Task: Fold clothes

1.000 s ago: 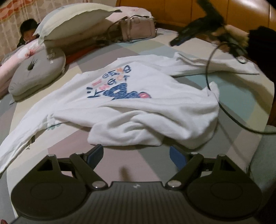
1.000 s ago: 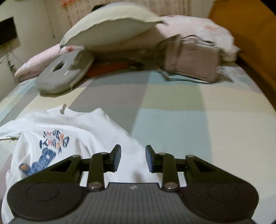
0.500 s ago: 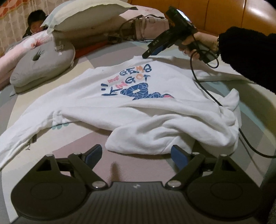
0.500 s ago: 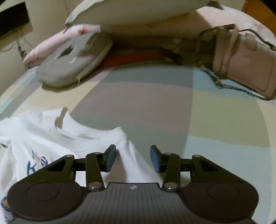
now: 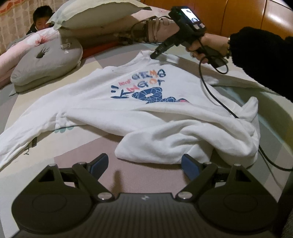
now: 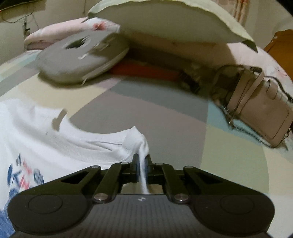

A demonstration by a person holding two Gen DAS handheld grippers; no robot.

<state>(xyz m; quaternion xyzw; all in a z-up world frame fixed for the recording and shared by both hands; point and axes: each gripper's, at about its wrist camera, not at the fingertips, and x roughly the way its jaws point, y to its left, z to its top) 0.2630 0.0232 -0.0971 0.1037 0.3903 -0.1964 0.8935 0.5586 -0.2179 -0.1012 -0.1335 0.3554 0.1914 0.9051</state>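
A white long-sleeved sweatshirt with a blue and red print lies face up and rumpled on the bed, its hem bunched toward me. My left gripper hovers wide open just short of that bunched hem, with nothing between its blue pads. My right gripper has pinched the shoulder of the sweatshirt beside the collar, and a ridge of white cloth stands up between its jaws. The left wrist view shows the right gripper from the far side, held by a hand in a black sleeve.
A grey ring cushion, a large pillow and a beige handbag crowd the head of the bed. A person lies behind the cushion. A black cable trails from the right gripper across the sweatshirt. An orange headboard stands behind.
My right gripper moved down to the collar and closed on the shoulder cloth. The left gripper crept closer to the hem and stayed open.
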